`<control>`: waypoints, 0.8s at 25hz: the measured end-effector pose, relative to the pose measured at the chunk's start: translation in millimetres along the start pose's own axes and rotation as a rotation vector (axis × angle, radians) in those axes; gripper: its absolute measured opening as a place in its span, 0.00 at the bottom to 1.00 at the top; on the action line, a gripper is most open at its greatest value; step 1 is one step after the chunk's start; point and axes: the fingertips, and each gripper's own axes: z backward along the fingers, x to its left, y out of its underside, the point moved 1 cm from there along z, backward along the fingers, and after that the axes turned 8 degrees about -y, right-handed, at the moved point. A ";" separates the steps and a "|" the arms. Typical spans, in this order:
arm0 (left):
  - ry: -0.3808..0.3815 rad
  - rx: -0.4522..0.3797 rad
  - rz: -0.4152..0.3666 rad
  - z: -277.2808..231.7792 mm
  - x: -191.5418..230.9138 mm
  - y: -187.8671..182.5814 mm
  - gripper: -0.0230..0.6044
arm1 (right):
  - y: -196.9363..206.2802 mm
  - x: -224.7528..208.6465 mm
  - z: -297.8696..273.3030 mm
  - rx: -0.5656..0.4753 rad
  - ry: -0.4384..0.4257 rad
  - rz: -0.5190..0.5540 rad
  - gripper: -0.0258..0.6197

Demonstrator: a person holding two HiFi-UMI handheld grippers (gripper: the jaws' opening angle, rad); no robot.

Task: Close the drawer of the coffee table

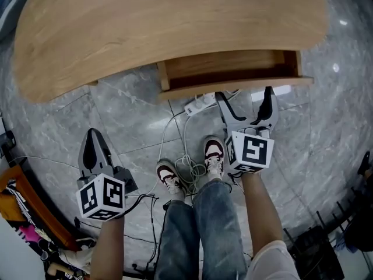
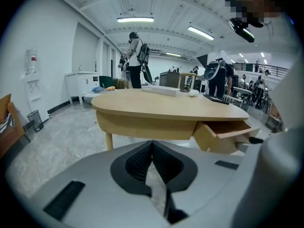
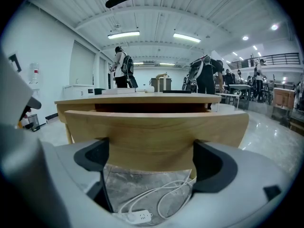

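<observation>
The oval wooden coffee table (image 1: 169, 22) fills the top of the head view. Its drawer (image 1: 233, 86) stands pulled out toward me, its inside showing. My right gripper (image 1: 245, 93) is open, its two fingertips right at the drawer's front panel; whether they touch it I cannot tell. In the right gripper view the drawer front (image 3: 156, 132) spans wide and close across the open right gripper (image 3: 151, 160). My left gripper (image 1: 93, 147) is shut on nothing, out to the left over the floor, away from the table. The left gripper view shows the left gripper (image 2: 152, 144), the table (image 2: 166, 108) and the open drawer (image 2: 228, 132) at right.
A white power strip (image 1: 198, 105) and looped cable lie on the marble floor under the drawer, just ahead of my shoes (image 1: 214, 153). Orange furniture (image 1: 23, 197) stands at lower left, dark clutter (image 1: 315, 249) at lower right. People (image 2: 135, 56) stand beyond the table.
</observation>
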 end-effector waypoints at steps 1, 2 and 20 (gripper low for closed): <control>-0.004 0.002 0.007 0.0 1.4 -0.5 0.03 | -0.9 -0.5 -1.6 0.003 0.000 -0.001 0.90; -0.008 0.003 0.012 0.1 2.4 -0.7 0.03 | -1.9 -1.0 -3.4 0.006 -0.001 -0.002 0.90; -0.103 -0.013 0.084 -2.4 21.5 -17.9 0.03 | -23.7 -14.2 -41.8 0.010 -0.014 -0.002 0.91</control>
